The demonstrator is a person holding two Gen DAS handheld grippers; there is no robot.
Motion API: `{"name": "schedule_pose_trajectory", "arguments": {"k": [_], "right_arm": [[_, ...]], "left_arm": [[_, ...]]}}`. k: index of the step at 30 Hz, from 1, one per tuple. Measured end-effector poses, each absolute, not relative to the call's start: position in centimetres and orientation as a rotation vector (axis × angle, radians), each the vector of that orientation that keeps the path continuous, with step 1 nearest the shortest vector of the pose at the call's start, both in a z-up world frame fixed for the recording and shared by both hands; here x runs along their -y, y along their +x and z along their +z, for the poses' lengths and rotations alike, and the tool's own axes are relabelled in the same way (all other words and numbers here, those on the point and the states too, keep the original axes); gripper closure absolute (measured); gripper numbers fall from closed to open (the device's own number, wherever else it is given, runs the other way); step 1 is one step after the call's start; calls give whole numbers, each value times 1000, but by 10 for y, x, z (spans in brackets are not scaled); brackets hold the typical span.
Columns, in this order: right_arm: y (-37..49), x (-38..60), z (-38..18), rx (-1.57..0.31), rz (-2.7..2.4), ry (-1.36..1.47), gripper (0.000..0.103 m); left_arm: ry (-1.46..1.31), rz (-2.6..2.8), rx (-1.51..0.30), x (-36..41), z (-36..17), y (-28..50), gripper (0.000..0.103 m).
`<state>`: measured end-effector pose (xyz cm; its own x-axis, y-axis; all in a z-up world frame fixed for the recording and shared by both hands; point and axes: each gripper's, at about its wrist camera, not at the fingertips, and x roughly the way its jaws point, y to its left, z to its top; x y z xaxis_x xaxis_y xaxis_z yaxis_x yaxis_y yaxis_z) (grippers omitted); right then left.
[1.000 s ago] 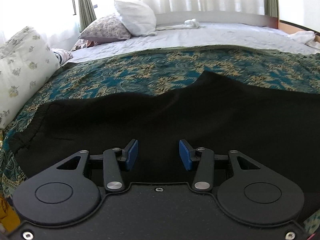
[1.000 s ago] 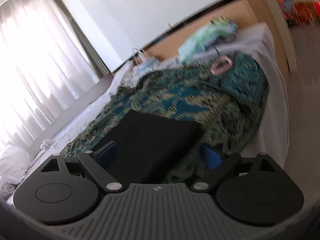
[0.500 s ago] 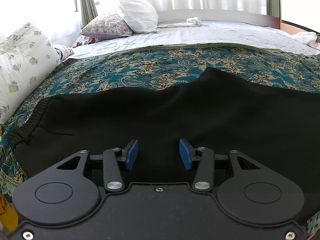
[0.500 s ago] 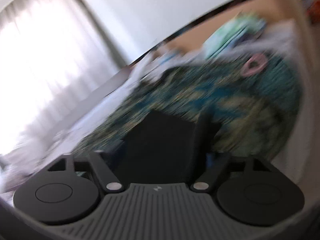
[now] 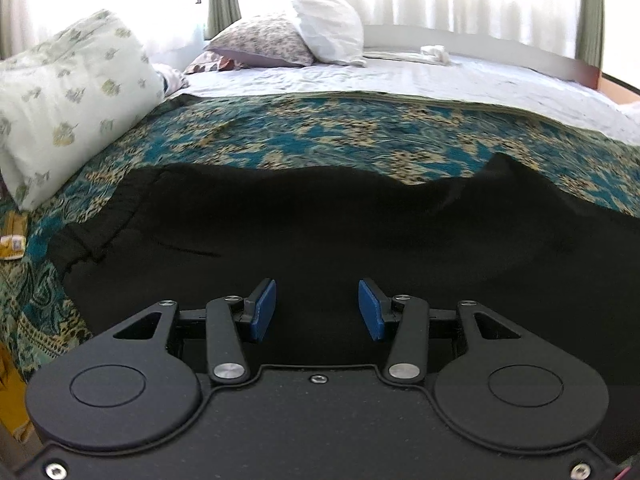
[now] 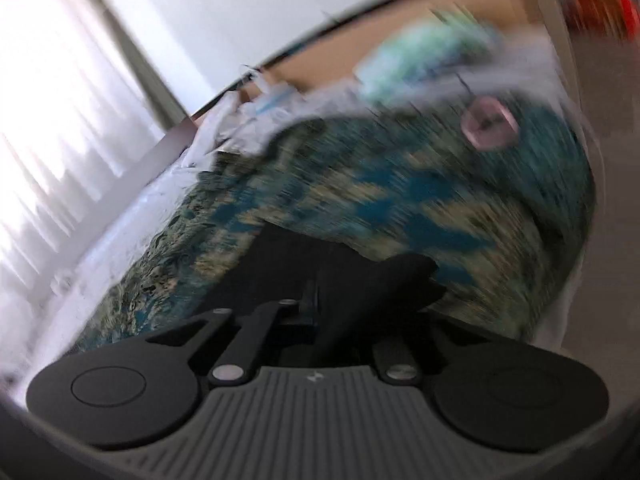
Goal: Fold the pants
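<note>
Folding black pants (image 5: 320,232), spread on the patterned bed cover (image 5: 320,140). Right gripper (image 6: 316,300) looks clamped on a pant end; left gripper (image 5: 317,310) hovers, fingers apart. Advice: carry the end over slowly, edges aligned, left gripper pinning fabric.

No words or numbers that I can read anywhere; the only mark is a small pale logo (image 6: 313,377) stamped on the grey ribbed body of my right claw, too blurred to make out; the yellow packet (image 5: 12,242) by the bedspread shows print, illegible.
</note>
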<state>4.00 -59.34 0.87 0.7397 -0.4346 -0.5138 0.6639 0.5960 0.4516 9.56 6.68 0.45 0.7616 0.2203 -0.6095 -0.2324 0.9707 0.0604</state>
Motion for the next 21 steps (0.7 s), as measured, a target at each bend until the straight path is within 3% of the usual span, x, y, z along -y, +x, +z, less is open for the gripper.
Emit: {"name": "schedule_pose_trajectory", "arguments": {"k": [6, 12, 21], "right_arm": [[137, 404, 67, -443, -316, 141, 96], [131, 168, 5, -552, 200, -294, 97], [68, 97, -27, -518, 215, -512, 97]], "left_arm": [[-95, 225, -635, -90, -1, 91, 59], [-123, 192, -615, -99, -4, 84, 59], [-87, 151, -584, -99, -9, 77, 56]]}}
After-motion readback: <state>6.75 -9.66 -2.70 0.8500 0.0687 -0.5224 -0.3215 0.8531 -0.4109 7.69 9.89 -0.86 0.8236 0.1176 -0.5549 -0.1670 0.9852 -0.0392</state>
